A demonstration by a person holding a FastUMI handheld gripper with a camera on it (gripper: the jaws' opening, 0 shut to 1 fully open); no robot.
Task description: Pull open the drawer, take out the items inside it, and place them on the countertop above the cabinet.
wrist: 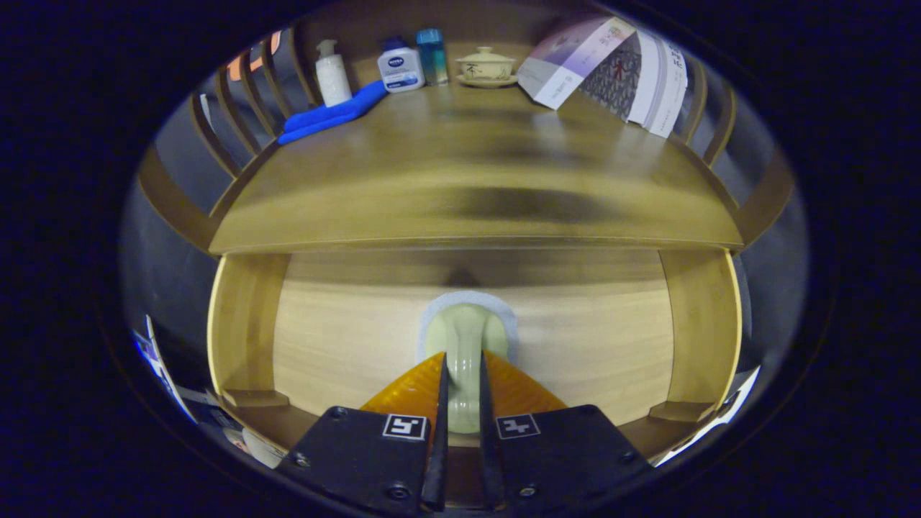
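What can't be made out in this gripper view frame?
- Drawer contents: hidden behind the pale wooden drawer front.
- Pale green knob handle: its near end is covered by the claw, whose fingers close on it.
- Countertop's back corner: blocked by the leaning white booklets.
- Print on the small white lotion bottle: too small.

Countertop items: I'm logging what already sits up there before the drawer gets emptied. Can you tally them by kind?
Bottles: 3, a pump bottle, a lotion bottle and a teal bottle
Cloths: 1, the blue cloth
Lidded cups: 1, on a saucer
Booklets: 1, fanned open
Total: 6
The gripper is shut on the drawer knob.
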